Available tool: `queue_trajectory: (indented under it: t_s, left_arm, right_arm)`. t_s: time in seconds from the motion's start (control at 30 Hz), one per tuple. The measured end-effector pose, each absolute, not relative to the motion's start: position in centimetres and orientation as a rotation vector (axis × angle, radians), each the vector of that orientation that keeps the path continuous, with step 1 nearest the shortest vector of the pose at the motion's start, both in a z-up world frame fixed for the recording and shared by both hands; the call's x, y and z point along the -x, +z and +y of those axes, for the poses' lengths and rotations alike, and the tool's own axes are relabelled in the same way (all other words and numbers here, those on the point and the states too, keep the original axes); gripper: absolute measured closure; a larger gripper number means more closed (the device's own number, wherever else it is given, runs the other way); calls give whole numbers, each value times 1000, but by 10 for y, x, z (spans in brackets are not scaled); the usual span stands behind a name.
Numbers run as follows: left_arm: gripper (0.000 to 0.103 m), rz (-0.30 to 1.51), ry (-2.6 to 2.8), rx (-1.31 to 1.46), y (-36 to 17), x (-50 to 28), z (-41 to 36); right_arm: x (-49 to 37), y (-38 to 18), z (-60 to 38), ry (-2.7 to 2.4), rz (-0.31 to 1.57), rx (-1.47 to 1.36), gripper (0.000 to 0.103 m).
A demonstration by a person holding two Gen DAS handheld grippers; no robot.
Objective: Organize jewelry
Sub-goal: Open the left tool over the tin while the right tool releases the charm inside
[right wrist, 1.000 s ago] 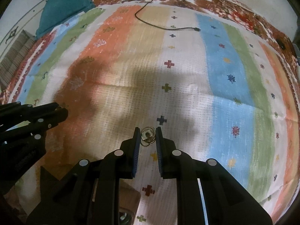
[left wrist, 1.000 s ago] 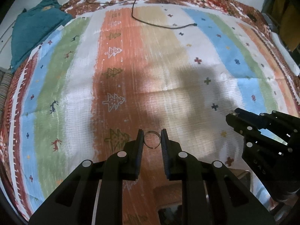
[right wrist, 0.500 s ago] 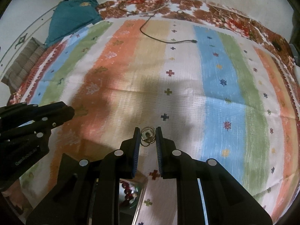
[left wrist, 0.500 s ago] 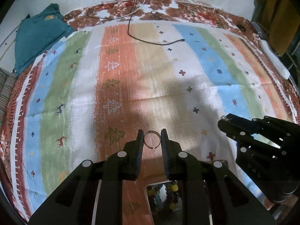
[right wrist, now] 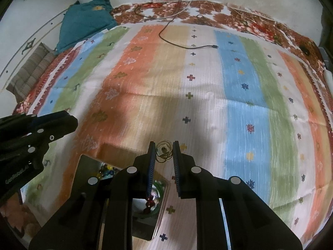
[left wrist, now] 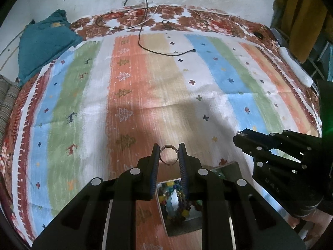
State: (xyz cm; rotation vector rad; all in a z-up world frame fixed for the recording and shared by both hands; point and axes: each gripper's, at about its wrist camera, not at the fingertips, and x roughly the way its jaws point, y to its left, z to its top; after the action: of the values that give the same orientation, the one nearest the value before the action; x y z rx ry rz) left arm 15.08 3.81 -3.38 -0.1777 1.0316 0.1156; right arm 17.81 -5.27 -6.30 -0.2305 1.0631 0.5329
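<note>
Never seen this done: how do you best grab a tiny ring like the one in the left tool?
Across its band, as the left gripper does: jaws press opposite outer edges of the ring, its open hole facing the camera, so the thin hoop likely cannot roll free.

**Two wrist views over one striped spread**

The left wrist view looks forward and down along the left gripper (left wrist: pixel 169 156) from well above the striped cloth (left wrist: pixel 133 87), facing the far wall; the right gripper (left wrist: pixel 241 134) enters at its right edge; the right wrist view looks the same way along the right gripper (right wrist: pixel 163 153) from a similar height, with the left gripper (right wrist: pixel 68 119) at its left edge; both share the cloth, the black cable (left wrist: pixel 166 53) (right wrist: pixel 187 45), the teal cushion (left wrist: pixel 43 41) (right wrist: pixel 87 18), and the open box (left wrist: pixel 183 198) (right wrist: pixel 124 187) just beneath the fingers.
</note>
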Motion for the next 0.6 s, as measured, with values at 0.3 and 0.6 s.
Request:
queue_trajectory:
  t_s: [0.3, 0.6]
  left_arm:
    - [85, 996, 91, 183, -23, -128, 31]
    - [85, 971, 71, 170, -17, -103, 19]
  right_arm:
    - [-154, -52, -53, 562, 1032, 240, 86]
    - [-122, -46, -55, 601, 1012, 255, 86]
